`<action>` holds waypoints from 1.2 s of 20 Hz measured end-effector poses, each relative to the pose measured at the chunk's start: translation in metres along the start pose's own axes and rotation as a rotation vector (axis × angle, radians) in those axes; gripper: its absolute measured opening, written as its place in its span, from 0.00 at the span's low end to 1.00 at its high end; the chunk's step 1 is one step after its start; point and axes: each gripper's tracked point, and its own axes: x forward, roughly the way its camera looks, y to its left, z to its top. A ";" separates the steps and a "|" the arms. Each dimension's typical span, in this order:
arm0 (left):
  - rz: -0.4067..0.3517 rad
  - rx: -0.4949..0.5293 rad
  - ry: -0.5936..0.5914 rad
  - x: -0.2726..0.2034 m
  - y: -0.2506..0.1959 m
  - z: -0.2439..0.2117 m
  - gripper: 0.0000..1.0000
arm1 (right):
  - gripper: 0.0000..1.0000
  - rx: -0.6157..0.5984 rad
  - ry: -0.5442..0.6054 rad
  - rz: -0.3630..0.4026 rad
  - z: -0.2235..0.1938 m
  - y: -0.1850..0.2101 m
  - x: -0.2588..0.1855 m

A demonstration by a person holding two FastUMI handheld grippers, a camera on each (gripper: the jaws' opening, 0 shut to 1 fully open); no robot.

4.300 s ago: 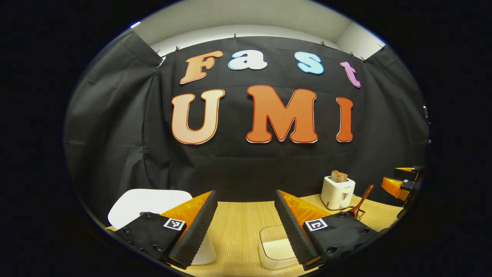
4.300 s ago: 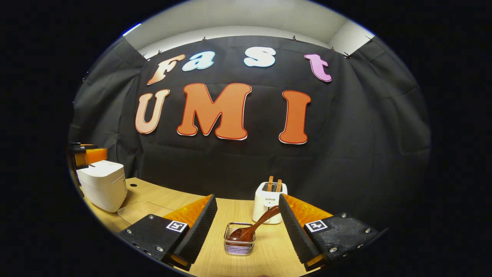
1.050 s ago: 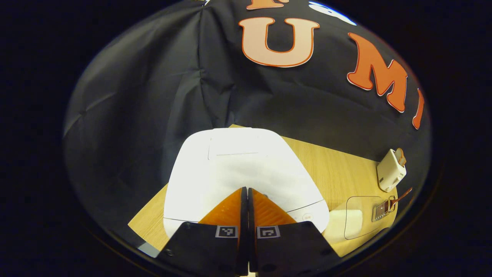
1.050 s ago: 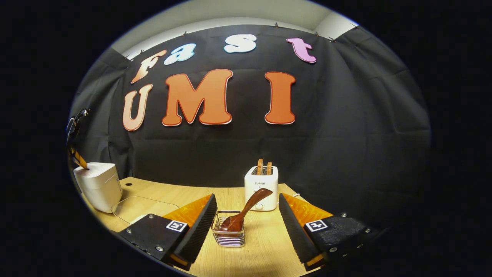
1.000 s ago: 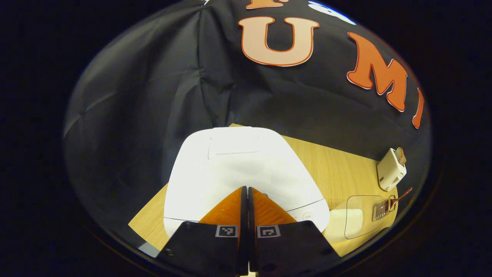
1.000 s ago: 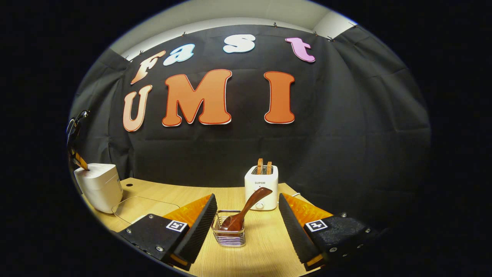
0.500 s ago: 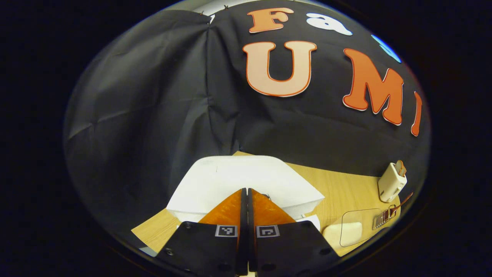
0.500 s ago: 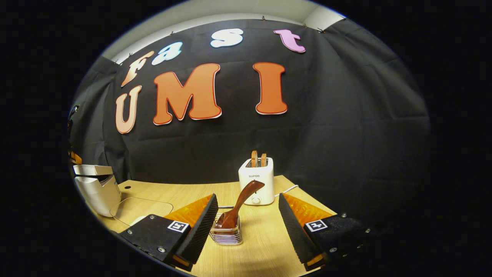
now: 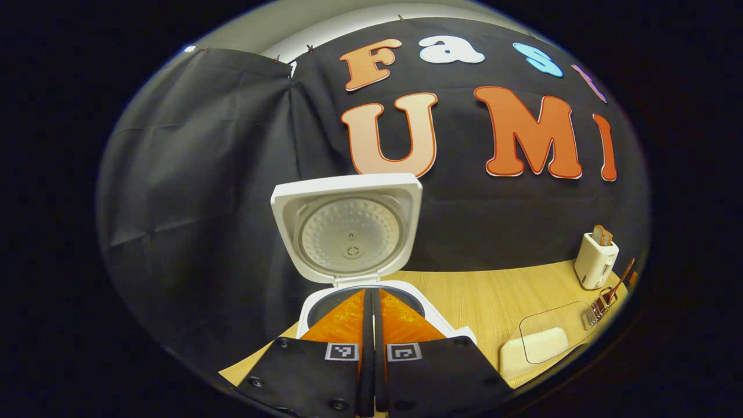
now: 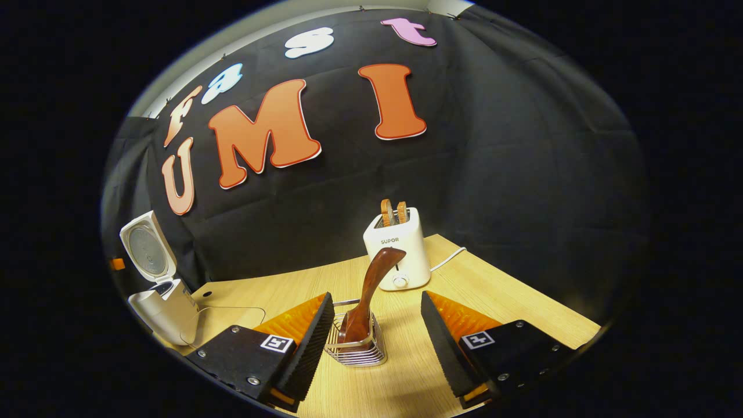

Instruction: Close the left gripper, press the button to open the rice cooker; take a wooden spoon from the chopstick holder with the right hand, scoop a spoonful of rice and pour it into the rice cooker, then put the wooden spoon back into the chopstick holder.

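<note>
in the left gripper view, the rice cooker (image 9: 354, 273) stood with its lid (image 9: 347, 228) swung up and upright behind the pot opening, so the button step looked done. the left gripper (image 9: 371, 325) had its fingers pressed flat together with nothing between them, tips just over the front rim of the cooker. to the right of the cooker, on the bench (image 9: 493, 290), lay a clear container of rice (image 9: 537, 342); beyond that sat the chopstick holder (image 9: 598, 310) and, farther back, a white toaster (image 9: 597, 264). in the right gripper view, the cooker showed well to the left, lid raised. the right gripper (image 10: 374, 331) had its fingers spread wide, one on each side of the wire chopstick holder (image 10: 357, 345), touching neither it nor the wooden spoon (image 10: 365, 296), whose bowl rested in the holder and whose handle leaned up towards the toaster (image 10: 397, 247), which stood behind the holder, away from the cooker. judging from this, only the opening was finished; grasping the spoon, scooping rice, pouring it into the cooker and returning the spoon all remained.
</note>
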 end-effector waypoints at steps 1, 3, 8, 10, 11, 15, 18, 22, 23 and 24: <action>-0.008 0.010 -0.004 -0.001 -0.004 -0.004 0.04 | 0.89 0.012 0.006 -0.002 0.000 0.000 0.003; -0.020 0.020 -0.010 -0.002 -0.008 -0.009 0.04 | 0.88 0.054 0.034 0.001 -0.004 0.000 0.012; -0.060 -0.023 0.023 0.000 -0.014 -0.019 0.04 | 0.84 0.128 0.041 0.020 -0.003 0.004 0.033; -0.057 -0.028 0.027 0.000 -0.013 -0.021 0.04 | 0.82 0.137 0.046 0.019 -0.006 0.005 0.044; -0.051 -0.027 0.028 -0.001 -0.012 -0.022 0.04 | 0.78 0.142 0.047 0.012 -0.008 0.004 0.048; -0.052 -0.031 0.011 -0.003 -0.011 -0.021 0.04 | 0.67 0.163 0.048 0.027 -0.010 0.011 0.059; -0.064 -0.044 -0.011 -0.007 -0.015 -0.020 0.04 | 0.48 0.154 0.038 0.030 -0.013 0.015 0.065; -0.082 -0.049 -0.015 -0.009 -0.022 -0.024 0.05 | 0.24 0.179 0.026 0.001 -0.013 0.010 0.074; -0.076 -0.048 -0.014 -0.010 -0.021 -0.025 0.04 | 0.19 0.197 0.023 0.000 -0.013 0.011 0.072; -0.073 -0.047 -0.016 -0.010 -0.021 -0.025 0.04 | 0.18 0.216 0.013 0.003 -0.012 0.012 0.072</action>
